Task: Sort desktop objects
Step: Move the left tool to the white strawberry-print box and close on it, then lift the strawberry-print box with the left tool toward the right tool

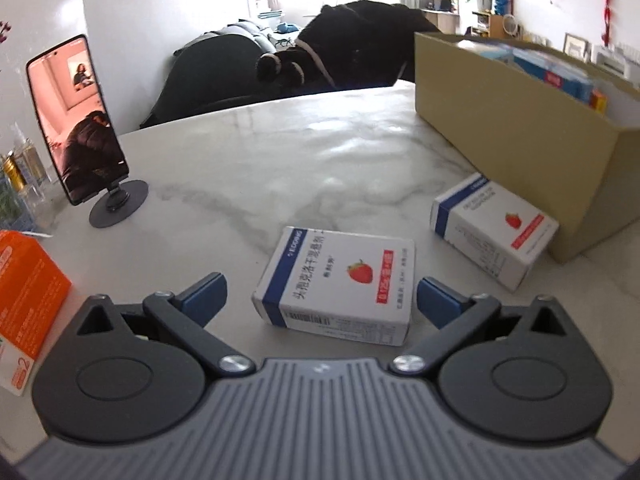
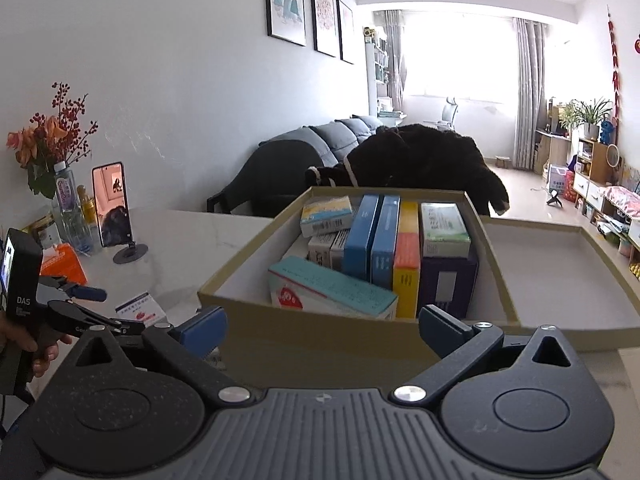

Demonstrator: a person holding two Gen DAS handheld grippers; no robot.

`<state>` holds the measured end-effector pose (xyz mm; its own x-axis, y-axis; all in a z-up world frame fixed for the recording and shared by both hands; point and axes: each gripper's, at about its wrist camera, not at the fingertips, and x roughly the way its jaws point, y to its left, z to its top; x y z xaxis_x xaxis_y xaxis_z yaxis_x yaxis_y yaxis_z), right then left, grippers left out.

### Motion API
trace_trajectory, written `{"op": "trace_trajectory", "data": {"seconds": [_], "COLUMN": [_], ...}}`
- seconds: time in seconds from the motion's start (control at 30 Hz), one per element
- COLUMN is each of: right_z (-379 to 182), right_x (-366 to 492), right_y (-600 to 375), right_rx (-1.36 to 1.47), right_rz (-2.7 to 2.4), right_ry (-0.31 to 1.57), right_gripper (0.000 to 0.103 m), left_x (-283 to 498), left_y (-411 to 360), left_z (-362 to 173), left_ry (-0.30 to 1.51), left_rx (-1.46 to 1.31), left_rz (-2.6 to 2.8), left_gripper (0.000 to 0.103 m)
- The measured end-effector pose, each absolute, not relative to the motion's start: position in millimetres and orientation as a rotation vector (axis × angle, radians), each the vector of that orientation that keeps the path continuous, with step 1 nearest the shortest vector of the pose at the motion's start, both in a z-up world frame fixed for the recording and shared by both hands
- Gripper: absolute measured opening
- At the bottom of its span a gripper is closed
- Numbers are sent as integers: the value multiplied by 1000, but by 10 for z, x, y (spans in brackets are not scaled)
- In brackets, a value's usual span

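Observation:
A white and blue medicine box with a strawberry print (image 1: 340, 284) lies flat on the marble table (image 1: 280, 168). My left gripper (image 1: 322, 296) is open and low over it; the box sits between the blue pads (image 1: 208, 294), close to the right one, and neither presses on it. A second strawberry box (image 1: 492, 232) lies by the cardboard box (image 1: 520, 128). My right gripper (image 2: 322, 326) is open and holds nothing, in front of the cardboard box's near wall (image 2: 320, 344). Several medicine boxes (image 2: 384, 240) fill its left compartment. The right wrist view also shows the left gripper (image 2: 112, 310) over the strawberry box (image 2: 140, 308).
An orange box (image 1: 28, 292) stands at the left beside my left gripper. A phone on a round stand (image 1: 80, 120), bottles (image 2: 68, 208) and flowers line the wall side. The cardboard box's right compartment (image 2: 560, 280) holds nothing. A dark coat (image 2: 424, 164) drapes a chair beyond the table.

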<state>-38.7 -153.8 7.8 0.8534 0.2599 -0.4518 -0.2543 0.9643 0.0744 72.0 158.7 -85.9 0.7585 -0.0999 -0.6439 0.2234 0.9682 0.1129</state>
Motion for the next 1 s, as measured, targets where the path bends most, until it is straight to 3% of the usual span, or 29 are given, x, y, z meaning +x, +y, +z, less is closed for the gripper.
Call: {"op": "trace_trajectory", "data": {"seconds": [0.3, 0.4, 0.53, 1.0], "right_z": [-30, -43, -43, -15], "right_x": [-502, -530, -551, -574], "right_y": [-1387, -1351, -1328, -1266], "right_rx": [11, 4, 0, 38], "right_rz": [297, 303, 305, 399], "right_ry": [503, 509, 513, 559], "right_gripper": [102, 102, 102, 102], "left_x": [756, 768, 739, 241], "left_y": [1492, 1494, 1484, 1311], "left_z": [-1014, -1030, -1041, -799], "left_ry": [653, 645, 632, 557], "left_rx": [191, 174, 162, 115], "left_rz": [-204, -209, -216, -349], "left_gripper": [101, 94, 92, 92]}}
